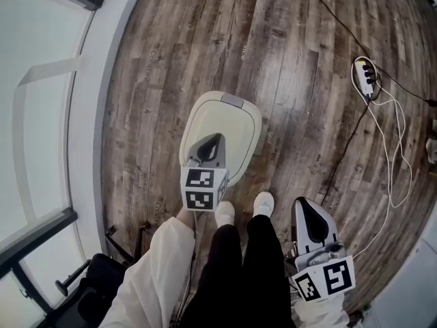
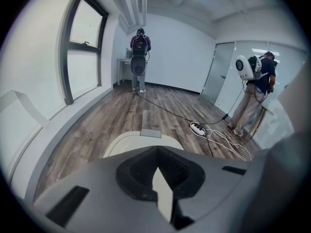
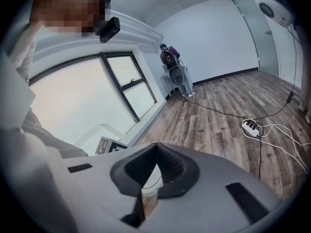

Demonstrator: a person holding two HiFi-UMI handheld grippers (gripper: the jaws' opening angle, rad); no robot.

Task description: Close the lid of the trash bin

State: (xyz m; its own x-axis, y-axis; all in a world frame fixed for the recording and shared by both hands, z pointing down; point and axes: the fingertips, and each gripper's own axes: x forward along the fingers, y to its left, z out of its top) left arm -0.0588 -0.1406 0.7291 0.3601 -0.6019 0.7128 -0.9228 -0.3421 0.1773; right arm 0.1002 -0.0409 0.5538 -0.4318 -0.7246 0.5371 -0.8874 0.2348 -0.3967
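Wood floor (image 1: 287, 60), left tongs (image 1: 216, 138) over bin (image 1: 235, 125)

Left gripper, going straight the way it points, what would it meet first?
Most likely the trash bin lid, right beyond the shut left gripper; depth is unclear, so it might pass just above.

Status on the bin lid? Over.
Left gripper shut, empty, over the lid. Right gripper shut, empty, off to the side. Lid looks down flat. Nothing blocking.
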